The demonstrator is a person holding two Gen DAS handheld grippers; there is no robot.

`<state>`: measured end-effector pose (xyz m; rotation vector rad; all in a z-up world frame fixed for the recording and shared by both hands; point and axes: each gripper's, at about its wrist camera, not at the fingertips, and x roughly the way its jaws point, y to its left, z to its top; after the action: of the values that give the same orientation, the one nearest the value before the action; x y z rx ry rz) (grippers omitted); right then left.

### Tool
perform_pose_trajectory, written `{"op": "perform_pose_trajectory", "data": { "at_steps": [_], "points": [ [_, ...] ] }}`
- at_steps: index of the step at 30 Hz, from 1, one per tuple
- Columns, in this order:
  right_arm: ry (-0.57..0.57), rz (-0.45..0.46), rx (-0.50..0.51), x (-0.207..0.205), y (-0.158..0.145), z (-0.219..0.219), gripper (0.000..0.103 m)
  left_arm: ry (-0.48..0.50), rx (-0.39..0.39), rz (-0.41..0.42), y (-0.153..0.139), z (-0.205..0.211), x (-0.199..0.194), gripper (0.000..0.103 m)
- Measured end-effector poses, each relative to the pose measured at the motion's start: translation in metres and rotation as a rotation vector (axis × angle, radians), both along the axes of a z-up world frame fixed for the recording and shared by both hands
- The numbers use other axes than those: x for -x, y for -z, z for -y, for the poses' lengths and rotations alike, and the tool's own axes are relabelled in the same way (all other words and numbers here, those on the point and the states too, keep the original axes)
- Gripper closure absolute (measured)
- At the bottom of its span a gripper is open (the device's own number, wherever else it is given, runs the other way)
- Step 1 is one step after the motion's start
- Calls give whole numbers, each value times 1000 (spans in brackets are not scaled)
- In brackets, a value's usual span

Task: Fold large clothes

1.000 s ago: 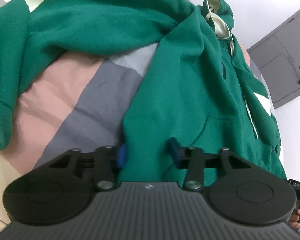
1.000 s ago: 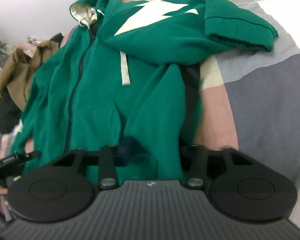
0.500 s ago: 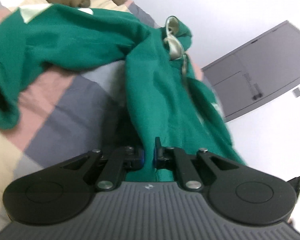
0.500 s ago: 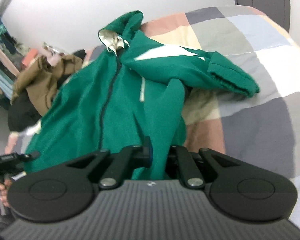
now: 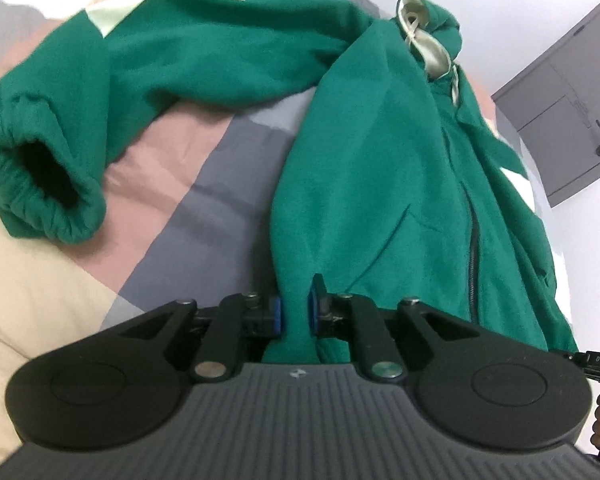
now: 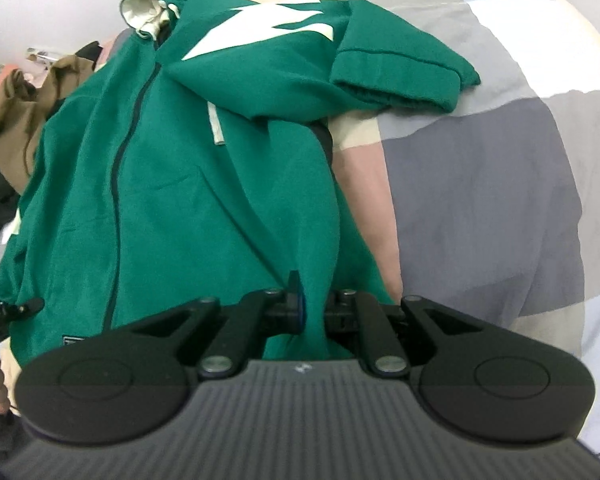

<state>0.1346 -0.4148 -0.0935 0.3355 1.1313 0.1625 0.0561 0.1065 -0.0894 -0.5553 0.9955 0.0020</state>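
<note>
A second ago both my claws were standing wide over the hem; now they are pinching it, so the bottom fold can begin. My left claw (image 5: 293,316) is gripping a bunched corner of the green hoodie (image 5: 372,168), pads narrow around the cloth. My right claw (image 6: 312,312) is clamping the opposite hem corner likewise. The hoodie is stretching away ahead of both claws across the patchwork bed (image 6: 480,184), its left sleeve (image 5: 100,92) sprawling off to my left claw's left side.

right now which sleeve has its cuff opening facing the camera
The sleeve in the left wrist view: its dark cuff gapes open at the camera. The sleeve in the right wrist view shows only a flat, closed cuff.
</note>
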Motion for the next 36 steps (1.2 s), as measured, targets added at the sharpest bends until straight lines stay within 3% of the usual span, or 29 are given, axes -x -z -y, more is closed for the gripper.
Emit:
{"op": "perform_pose_trajectory", "data": {
  "at_steps": [2,3,4,7,8,17,25,27,31,36],
  "points": [
    [6,9,25,-2,-4,3,75,0,-33,8,-7,1,1,68],
    [9,18,34,1,-7,6,64,-2,-56,21,-11,1,6,55],
    [13,32,41,2,-11,9,52,-3,-84,39,-17,2,7,48],
    [34,94,37,1,-24,24,28,1,-163,95,-31,9,8,47],
    [48,122,30,-1,-28,30,25,4,-181,116,-36,11,9,47],
    [72,378,128,-36,-37,51,25,83,-215,271,-52,46,12,45],
    [79,516,290,-87,-13,55,24,140,-234,280,-41,69,-2,45],
    [74,521,289,-98,-4,58,24,144,-228,271,-37,71,-7,45],
    [-24,519,181,-105,14,54,25,150,-225,256,-32,76,-18,45],
    [-141,469,282,-115,50,28,23,172,-235,245,-25,84,-27,45]
  ]
}}
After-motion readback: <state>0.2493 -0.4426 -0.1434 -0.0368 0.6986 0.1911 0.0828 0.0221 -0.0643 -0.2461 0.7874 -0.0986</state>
